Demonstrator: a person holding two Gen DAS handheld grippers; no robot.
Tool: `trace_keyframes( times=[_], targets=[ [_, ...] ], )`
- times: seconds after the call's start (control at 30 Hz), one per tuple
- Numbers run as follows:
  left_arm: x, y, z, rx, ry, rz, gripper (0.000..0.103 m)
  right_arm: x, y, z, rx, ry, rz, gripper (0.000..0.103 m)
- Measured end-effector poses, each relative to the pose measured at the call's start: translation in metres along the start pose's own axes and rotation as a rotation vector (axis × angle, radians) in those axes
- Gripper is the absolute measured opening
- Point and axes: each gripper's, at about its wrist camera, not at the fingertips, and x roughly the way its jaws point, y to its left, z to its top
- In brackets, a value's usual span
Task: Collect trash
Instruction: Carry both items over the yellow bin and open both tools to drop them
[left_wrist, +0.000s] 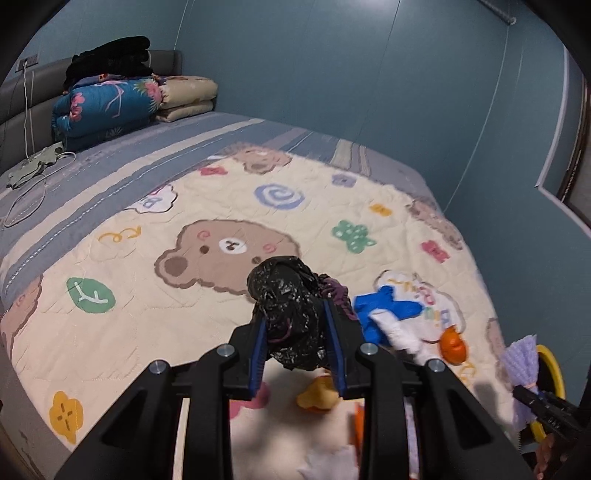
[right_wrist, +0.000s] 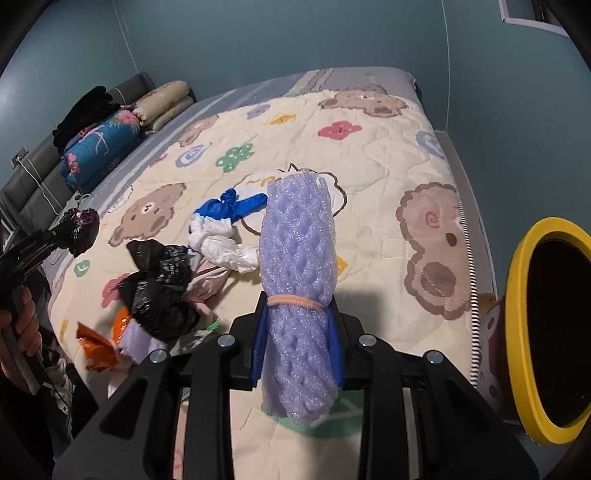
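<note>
Cream quilt (left_wrist: 122, 266) printed with brown bears; lilac foam net (right_wrist: 297, 280) banded orange; bin rim (right_wrist: 517, 332) yellow; crumpled bag (left_wrist: 288, 314) black.

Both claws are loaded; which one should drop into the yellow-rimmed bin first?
Right. The right claw, shut on the purple foam net, is beside the yellow-rimmed bin. The left claw, gripping a crumpled black plastic bag, is farther away.

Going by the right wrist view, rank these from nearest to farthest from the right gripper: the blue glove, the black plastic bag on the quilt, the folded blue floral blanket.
From the right gripper, which holds the purple foam net:
1. Black plastic bag, just to its left on the quilt.
2. Blue glove, farther up the quilt, left of the foam net.
3. Folded blue floral blanket, far left at the headboard.
</note>
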Motion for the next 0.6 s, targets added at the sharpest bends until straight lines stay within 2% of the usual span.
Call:
trace_keyframes(
  times=[0.27, 0.6],
  targets=[
    [-0.033, -0.047, 0.004, 0.026, -0.017, -0.077, 0.027, -0.046, -0.014, -0.001, 0.015, -0.058, 0.006, 0.027],
    [-0.052, -0.143, 0.0, 0.156, -0.019, -0.199, 0.027, -0.099, -0.058, -0.001, 0.066, -0.142, -0.033, 0.027]
  ],
)
